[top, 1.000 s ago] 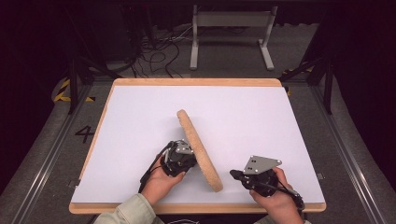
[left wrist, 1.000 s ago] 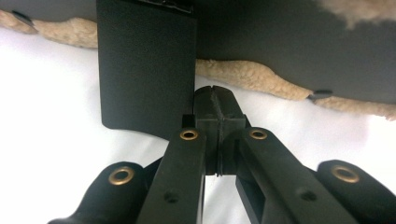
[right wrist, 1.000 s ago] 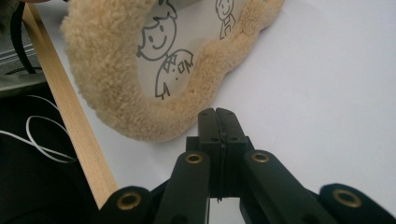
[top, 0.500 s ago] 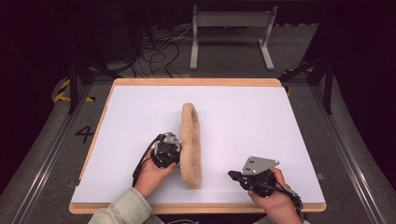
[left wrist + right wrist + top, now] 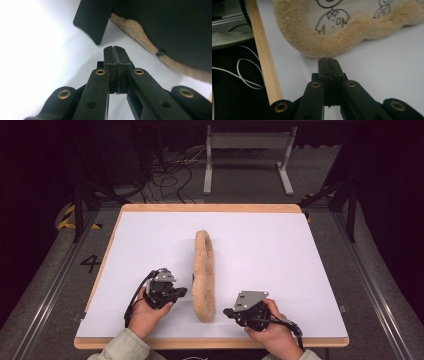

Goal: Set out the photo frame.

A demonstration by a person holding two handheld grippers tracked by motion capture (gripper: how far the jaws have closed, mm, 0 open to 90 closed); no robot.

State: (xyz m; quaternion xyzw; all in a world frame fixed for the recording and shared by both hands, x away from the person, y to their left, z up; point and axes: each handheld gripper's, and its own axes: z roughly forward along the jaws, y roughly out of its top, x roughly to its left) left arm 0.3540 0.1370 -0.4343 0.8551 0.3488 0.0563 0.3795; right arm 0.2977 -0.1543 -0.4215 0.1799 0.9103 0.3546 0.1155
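Two black handheld grippers: left gripper [image 5: 181,292] and right gripper [image 5: 228,311], each with brass-ringed rivets, grey three-cornered top plate, trailing black cable. Pale green sleeves [image 5: 125,345].

frame [image 5: 204,275]: tan fleece rim, black line drawings | table [image 5: 300,265]: white, light wood edge | tongs [image 5: 328,62]: black

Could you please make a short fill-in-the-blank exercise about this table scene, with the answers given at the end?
1. The fuzzy tan frame stands on its ____ on the white table.
2. The jaws of the left hand-held gripper are ____.
3. The frame stands ____ the left gripper and the right hand-held gripper.
4. Inside the frame, the right gripper view shows a ____ in black lines.

Answers: edge; shut; between; drawing
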